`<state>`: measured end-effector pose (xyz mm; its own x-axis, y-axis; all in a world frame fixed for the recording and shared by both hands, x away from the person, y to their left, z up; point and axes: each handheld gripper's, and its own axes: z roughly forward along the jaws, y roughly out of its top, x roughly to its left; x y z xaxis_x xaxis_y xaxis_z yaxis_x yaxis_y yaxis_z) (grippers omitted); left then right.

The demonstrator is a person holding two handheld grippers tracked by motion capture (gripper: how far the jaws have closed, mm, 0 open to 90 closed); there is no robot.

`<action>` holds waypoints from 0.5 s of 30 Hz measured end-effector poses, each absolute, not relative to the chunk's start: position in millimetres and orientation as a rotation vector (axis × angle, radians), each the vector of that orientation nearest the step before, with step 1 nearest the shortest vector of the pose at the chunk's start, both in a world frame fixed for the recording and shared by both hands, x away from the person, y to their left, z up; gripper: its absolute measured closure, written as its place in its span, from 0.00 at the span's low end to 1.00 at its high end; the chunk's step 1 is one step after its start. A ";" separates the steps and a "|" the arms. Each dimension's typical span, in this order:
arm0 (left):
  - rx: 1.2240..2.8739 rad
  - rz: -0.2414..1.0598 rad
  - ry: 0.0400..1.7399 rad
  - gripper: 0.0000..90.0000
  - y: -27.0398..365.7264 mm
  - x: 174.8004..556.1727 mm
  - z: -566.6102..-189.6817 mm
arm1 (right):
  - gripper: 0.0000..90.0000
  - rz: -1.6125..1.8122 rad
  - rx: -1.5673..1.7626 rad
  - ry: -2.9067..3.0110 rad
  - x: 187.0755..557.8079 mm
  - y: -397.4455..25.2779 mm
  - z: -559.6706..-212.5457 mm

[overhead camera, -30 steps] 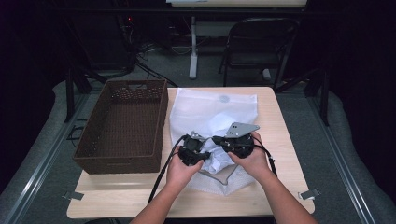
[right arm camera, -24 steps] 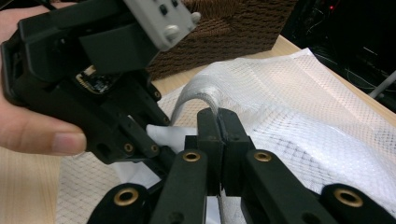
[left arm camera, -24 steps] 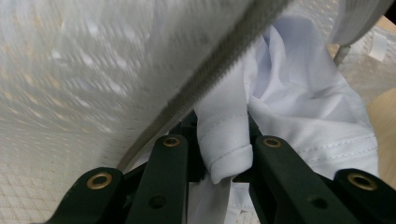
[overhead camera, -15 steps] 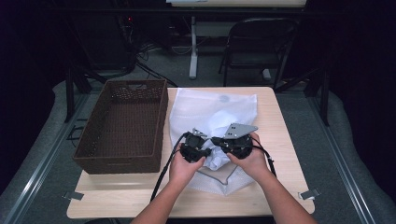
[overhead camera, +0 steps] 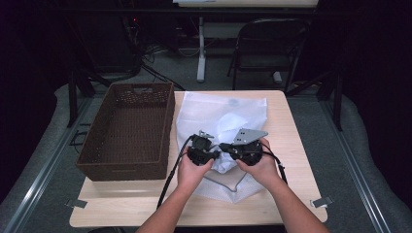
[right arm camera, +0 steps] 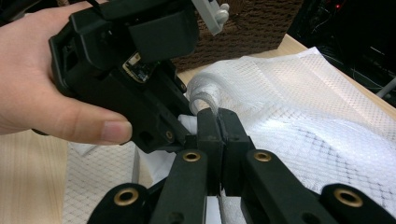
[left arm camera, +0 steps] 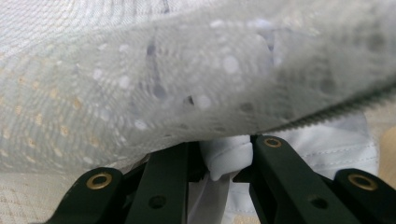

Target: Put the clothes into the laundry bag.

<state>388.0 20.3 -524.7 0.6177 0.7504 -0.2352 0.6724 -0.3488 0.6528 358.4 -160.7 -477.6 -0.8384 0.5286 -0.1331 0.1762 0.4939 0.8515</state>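
**Both claws clamped at the near opening of the mesh laundry bag**

The tabletop (overhead camera: 291, 145) is light wood. The mesh bag serves as the landmark for all positions below.

The white mesh bag (overhead camera: 221, 111) lies flat on the tabletop, running from its far edge towards the person. A zip edge is visible along its near opening in the left gripper view (left arm camera: 327, 114). The fabric is humped up in the middle of the bag, just beyond the claws.

The brown wicker basket (overhead camera: 128, 131) stands directly left of the bag, touching or just beside its left edge; which of the two cannot be told.

The left claw (overhead camera: 204, 151) sits at the near-left part of the bag, held in the person's left hand (overhead camera: 190, 171). In the left gripper view its jaws stand narrowly apart, pinching a fold of plain white cloth (left arm camera: 228, 158) that lies under the raised mesh layer.

The right claw (overhead camera: 232, 149) sits at the near-middle of the bag, immediately right of the left claw, in the right hand (overhead camera: 260, 167). In the right gripper view (right arm camera: 217, 122) its jaws are pressed together on a thin loop of the bag's mesh edge (right arm camera: 205, 99). The two claws are nearly touching.
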 end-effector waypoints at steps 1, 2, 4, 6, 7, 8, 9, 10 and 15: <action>2.092 0.138 1.122 0.90 19.7 388.3 -525.3 | 0.99 1.286 0.588 2.365 358.2 -160.2 -477.8; 2.092 0.136 1.124 0.90 20.1 389.0 -525.4 | 0.99 1.284 0.583 2.365 358.1 -159.5 -478.0; 2.084 0.142 1.126 0.90 20.6 390.5 -526.5 | 0.99 1.284 0.582 2.367 357.8 -159.3 -477.9; 2.076 0.143 1.137 0.90 20.1 391.3 -527.9 | 0.99 1.283 0.581 2.367 357.9 -159.1 -478.0; 2.073 0.143 1.140 0.90 19.8 391.7 -528.5 | 0.99 1.282 0.582 2.367 357.9 -159.3 -478.0; 2.071 0.147 1.142 0.89 19.4 392.2 -529.4 | 0.99 1.281 0.584 2.367 357.9 -159.4 -478.0; 2.065 0.149 1.147 0.89 18.7 392.7 -530.2 | 0.99 1.282 0.583 2.366 358.1 -159.7 -478.1; 2.063 0.150 1.149 0.89 18.5 393.4 -530.9 | 0.99 1.282 0.584 2.366 358.1 -159.9 -478.1; 2.043 0.151 1.166 0.89 17.9 396.6 -533.1 | 0.99 1.284 0.584 2.367 358.3 -160.4 -478.1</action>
<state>396.6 17.9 -533.1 0.5751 0.7776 -0.2542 0.6869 -0.2902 0.6663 358.3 -160.4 -478.1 -0.8398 0.5263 -0.1334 0.1750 0.4951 0.8510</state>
